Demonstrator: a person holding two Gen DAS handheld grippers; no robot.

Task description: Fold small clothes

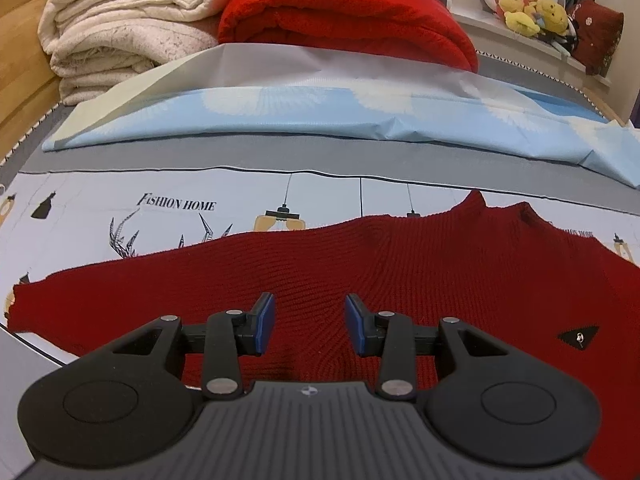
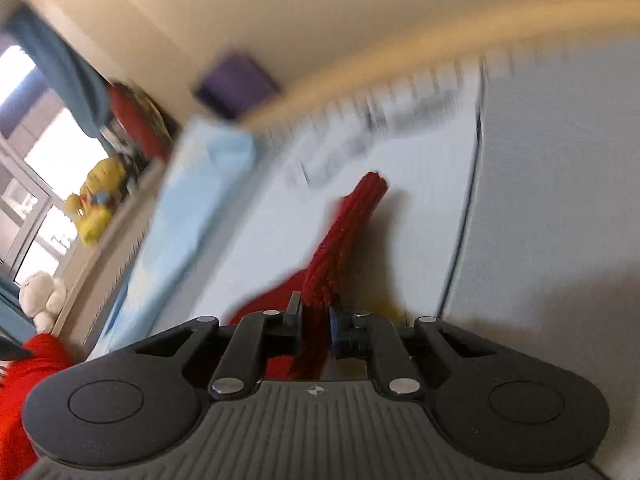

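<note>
A small dark red knit sweater [image 1: 360,264] lies spread flat on a printed bed sheet [image 1: 180,204], collar to the upper right, one sleeve stretching left. A black triangular label [image 1: 578,336] is on its right part. My left gripper [image 1: 310,320] is open and empty, just above the sweater's middle. My right gripper [image 2: 314,320] is shut on a bunched sleeve of the sweater [image 2: 348,232], which hangs lifted above the sheet [image 2: 400,280]. The right wrist view is blurred by motion.
A folded light blue sheet [image 1: 320,116] lies behind the sweater. A folded red blanket [image 1: 348,12] and cream towels [image 1: 128,28] are stacked at the back. Plush toys [image 1: 532,12] sit on a window ledge at the right.
</note>
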